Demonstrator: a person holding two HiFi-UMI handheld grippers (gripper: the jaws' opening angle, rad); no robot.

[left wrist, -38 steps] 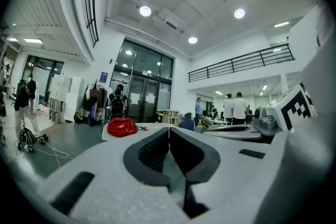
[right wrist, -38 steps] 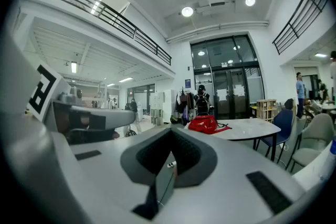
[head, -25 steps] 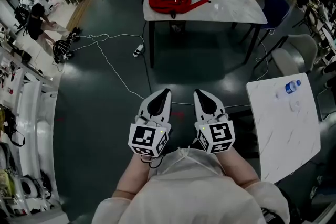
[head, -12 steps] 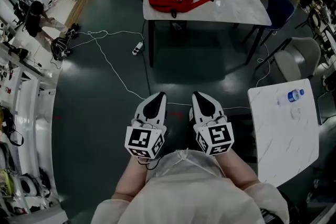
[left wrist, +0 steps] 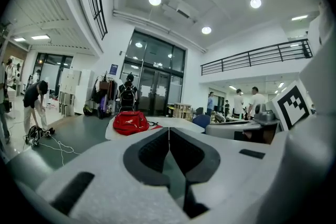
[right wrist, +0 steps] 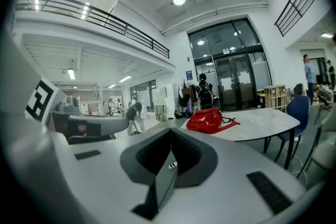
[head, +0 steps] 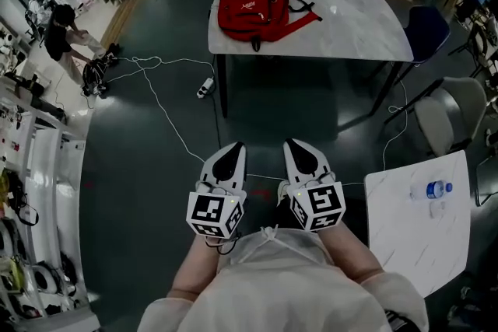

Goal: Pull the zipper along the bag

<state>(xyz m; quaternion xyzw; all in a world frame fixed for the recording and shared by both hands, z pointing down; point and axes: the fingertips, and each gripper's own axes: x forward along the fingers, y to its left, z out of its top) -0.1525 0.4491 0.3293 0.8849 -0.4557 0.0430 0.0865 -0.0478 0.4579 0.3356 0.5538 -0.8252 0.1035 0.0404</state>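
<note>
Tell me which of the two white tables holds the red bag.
The far table straight ahead, with the red bag at its left end. The nearer table on the right carries a water bottle, no bag.

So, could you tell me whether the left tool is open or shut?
Shut. The left tool shows its jaws touching along the tips, nothing between them.

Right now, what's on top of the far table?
A red backpack lies at the table's left end, straps trailing right. Anything beneath or inside it is covered.
</note>
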